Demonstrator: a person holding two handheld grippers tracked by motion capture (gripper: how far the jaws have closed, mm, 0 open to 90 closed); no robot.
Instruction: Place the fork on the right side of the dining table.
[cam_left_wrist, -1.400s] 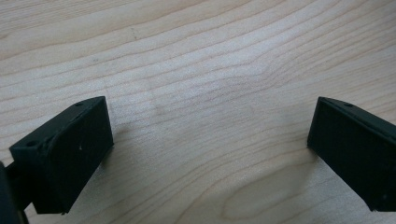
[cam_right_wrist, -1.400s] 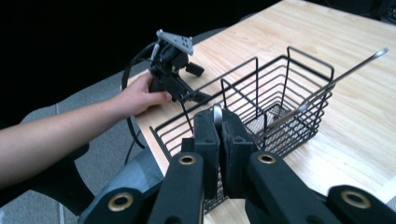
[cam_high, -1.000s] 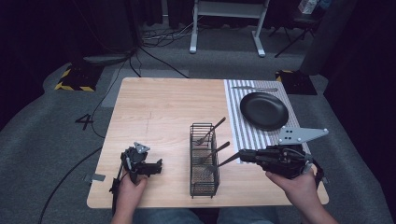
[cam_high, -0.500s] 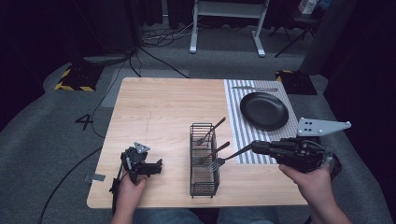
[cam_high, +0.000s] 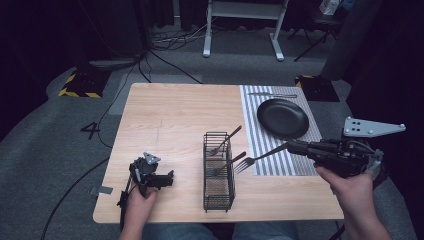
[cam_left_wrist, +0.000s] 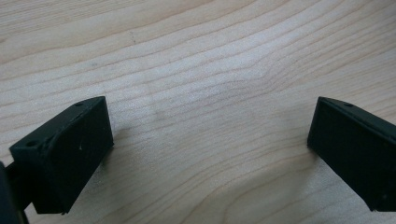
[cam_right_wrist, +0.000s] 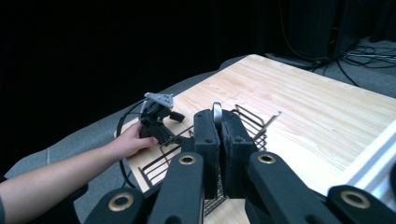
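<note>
The right gripper (cam_high: 292, 146) is at the right of the high view. Its jaws are closed tight on the handle of a fork (cam_high: 257, 157). The fork is up in the air and lies almost flat. Its prongs point left, just beside the rack (cam_high: 218, 195) and near the top of it. In the right gripper view the fork handle (cam_right_wrist: 216, 112) peeks out between the two black jaws, and the rack (cam_right_wrist: 159, 161) sits behind them.

The rack is a black wire box in the lower middle of the desk (cam_high: 170, 120). Two more forks (cam_high: 225, 140) stand tilted in it.

A black plate (cam_high: 282, 118) rests on a striped mat (cam_high: 260, 135) in the upper right part of the desk. Another fork (cam_high: 272, 95) lies on the mat just past the plate.

The left gripper (cam_high: 150, 175) is at the lower left of the desk, well apart from the rack. In the left gripper view its jaws are wide open with bare desk (cam_left_wrist: 201, 93) between them. A hand (cam_high: 137, 202) holds it from below.
</note>
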